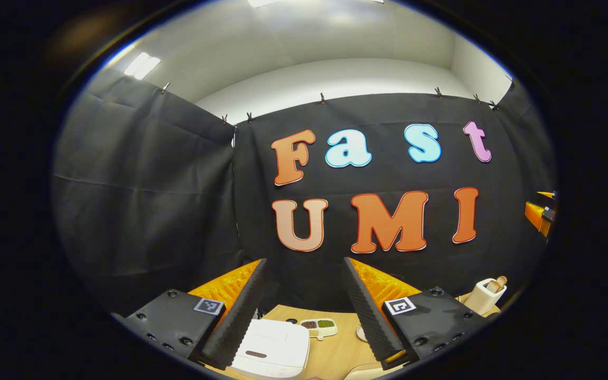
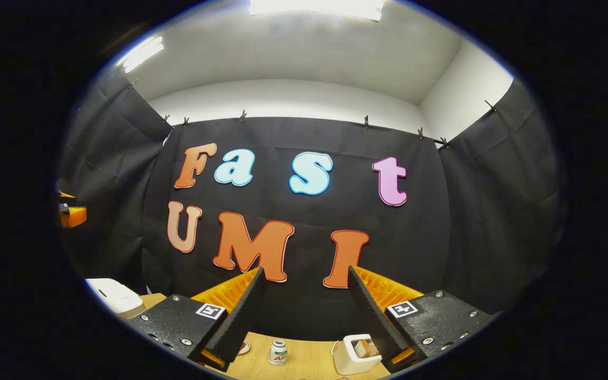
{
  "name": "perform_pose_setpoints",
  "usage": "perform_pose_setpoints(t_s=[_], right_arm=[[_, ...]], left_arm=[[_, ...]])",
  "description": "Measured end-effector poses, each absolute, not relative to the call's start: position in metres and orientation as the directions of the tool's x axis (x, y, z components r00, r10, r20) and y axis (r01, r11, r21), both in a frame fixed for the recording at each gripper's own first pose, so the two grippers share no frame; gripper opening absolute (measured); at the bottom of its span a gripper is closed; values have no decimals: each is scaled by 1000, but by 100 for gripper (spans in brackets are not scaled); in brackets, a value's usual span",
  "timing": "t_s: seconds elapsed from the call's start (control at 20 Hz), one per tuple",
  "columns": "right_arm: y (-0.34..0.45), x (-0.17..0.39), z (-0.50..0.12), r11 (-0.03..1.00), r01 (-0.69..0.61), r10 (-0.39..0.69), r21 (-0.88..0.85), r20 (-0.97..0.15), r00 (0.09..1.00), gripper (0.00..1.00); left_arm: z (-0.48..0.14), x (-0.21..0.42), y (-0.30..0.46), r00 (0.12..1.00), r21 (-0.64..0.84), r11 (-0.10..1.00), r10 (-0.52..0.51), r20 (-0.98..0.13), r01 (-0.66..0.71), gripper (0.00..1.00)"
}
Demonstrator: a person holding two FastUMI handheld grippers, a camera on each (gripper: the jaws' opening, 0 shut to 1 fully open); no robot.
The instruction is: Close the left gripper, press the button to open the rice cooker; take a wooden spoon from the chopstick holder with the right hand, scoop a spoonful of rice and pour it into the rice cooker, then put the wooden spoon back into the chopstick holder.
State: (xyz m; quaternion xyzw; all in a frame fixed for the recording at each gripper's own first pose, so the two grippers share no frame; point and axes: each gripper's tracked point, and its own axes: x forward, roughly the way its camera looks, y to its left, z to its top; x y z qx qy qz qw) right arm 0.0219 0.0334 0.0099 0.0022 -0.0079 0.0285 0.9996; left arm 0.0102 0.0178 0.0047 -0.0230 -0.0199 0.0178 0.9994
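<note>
left gripper [image 1: 304, 311] is held spread, nothing between its fingers | rice cooker [image 1: 272, 348] is seen lid-down just below and ahead | right gripper [image 2: 304, 311] is held spread, empty | chopstick holder [image 2: 354, 353] is seen ahead, by its right finger

Your left gripper [image 1: 304, 285] carries black housings studded with screws, each bearing a square black-and-white marker, with ridged pads and ribbed orange backing behind. Your right gripper [image 2: 304, 293] is built and marked alike.
</note>
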Motion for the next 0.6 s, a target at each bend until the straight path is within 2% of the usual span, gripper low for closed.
perform_pose_setpoints(t_s=[0.05,0.1,0.15,0.35,0.4,0.45,0.5,0.55,0.6], right_arm=[[35,23,10,998,-56,56,6,16,998,96],[34,23,8,998,-56,56,5,12,998,93],[33,21,6,999,-52,52,3,8,999,96],[29,15,1,999,-40,40,-23,-12,999,96],[27,12,-2,999,-35,35,-30,-17,999,96],[25,11,-5,999,-27,26,-38,-27,999,93],[22,7,-8,999,-18,16,-45,-39,999,96],[19,4,-12,999,-8,5,-51,-52,999,99],[15,1,-16,998,2,-5,-55,-63,998,96]], left_arm=[[8,12,24,998,-44,998,49,48,-47,94],[10,15,34,996,-45,997,68,53,-65,94],[11,17,40,995,-49,996,78,55,-75,95],[7,26,76,990,-88,988,133,39,-129,94],[4,30,83,989,-91,985,146,24,-143,85],[-2,33,90,988,-70,985,156,-3,-156,59],[-11,32,103,979,-43,978,202,-18,-203,33],[-17,36,105,981,-28,981,191,-35,-192,7],[-22,38,107,980,-12,982,189,-56,-190,11]])
